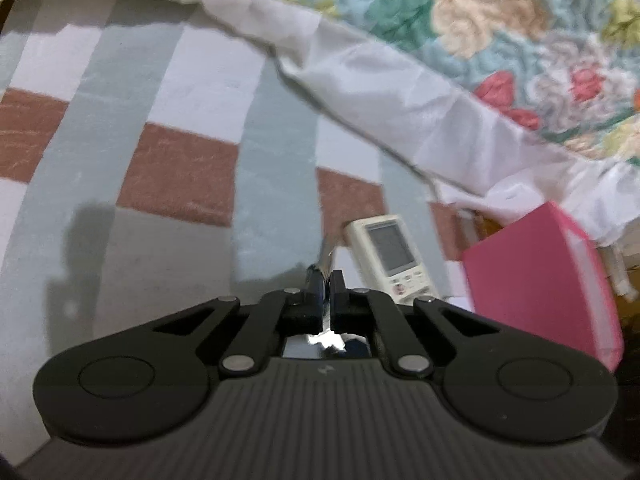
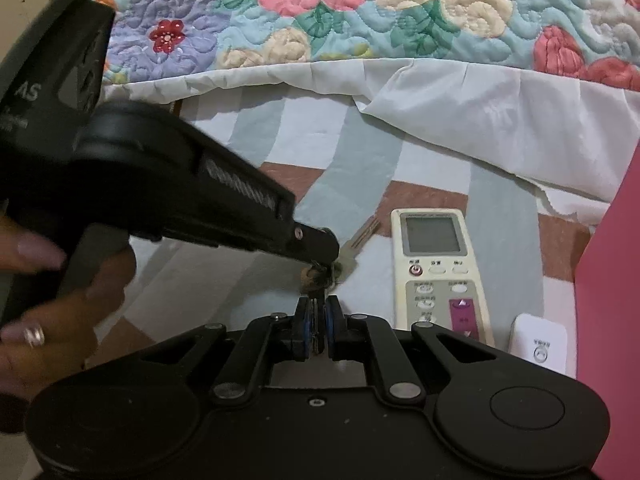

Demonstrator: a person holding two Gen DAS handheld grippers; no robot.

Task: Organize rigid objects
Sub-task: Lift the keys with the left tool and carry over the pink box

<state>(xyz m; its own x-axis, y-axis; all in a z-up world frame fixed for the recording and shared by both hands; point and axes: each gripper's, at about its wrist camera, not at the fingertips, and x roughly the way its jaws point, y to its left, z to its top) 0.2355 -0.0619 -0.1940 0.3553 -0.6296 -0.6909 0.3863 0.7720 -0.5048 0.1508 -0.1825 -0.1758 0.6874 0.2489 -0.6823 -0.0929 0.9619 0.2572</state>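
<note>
The black body of the right gripper fills the foreground, its jaws closed on a thin metal piece that appears to be part of the bunch of keys lying just ahead of them. The left gripper, held in a person's hand, reaches in from the left of those jaws. Its own jaws are pinched together on the same bunch, with one key blade poking out beyond their tips.

Far ahead of both pairs of jaws lies a flowered quilt, its white hem draped onto the striped bed on which everything rests. A pink box stands to the right of the jaws. A cream remote control lies face up between the box and the keys, just right of the jaws, and a small white unit sits near its lower end.

The step in hand looks like lifting the keys to put them away, probably in the box. With two grips on one loose bunch, the hands would best move together, or one should let go before the other pulls, so that the ring is not wrenched. The thin metal could slip or pivot between the pads, and dangling keys could snag the soft sheet or knock the nearby remote, so a straight, slow lift seems wise.
</note>
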